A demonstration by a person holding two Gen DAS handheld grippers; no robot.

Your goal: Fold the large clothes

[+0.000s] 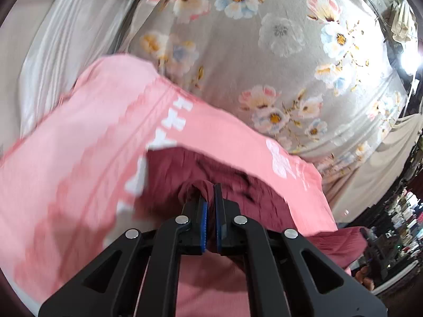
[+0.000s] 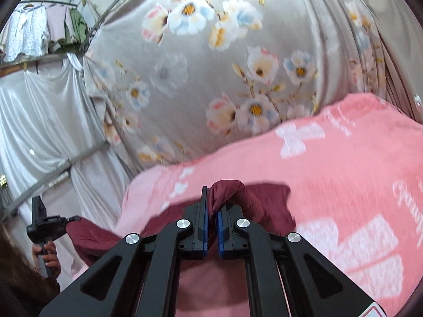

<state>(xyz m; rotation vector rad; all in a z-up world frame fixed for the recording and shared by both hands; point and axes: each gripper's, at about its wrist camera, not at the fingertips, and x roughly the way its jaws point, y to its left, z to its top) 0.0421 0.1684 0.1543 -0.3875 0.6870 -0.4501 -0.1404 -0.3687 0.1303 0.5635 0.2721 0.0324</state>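
Pink blanket point(image 2: 330, 185) lies on the floral-sheeted bed point(image 1: 277, 66).

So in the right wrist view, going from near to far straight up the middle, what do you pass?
right gripper shut on a bunch of the maroon garment → pink blanket with white print → grey floral sheet.
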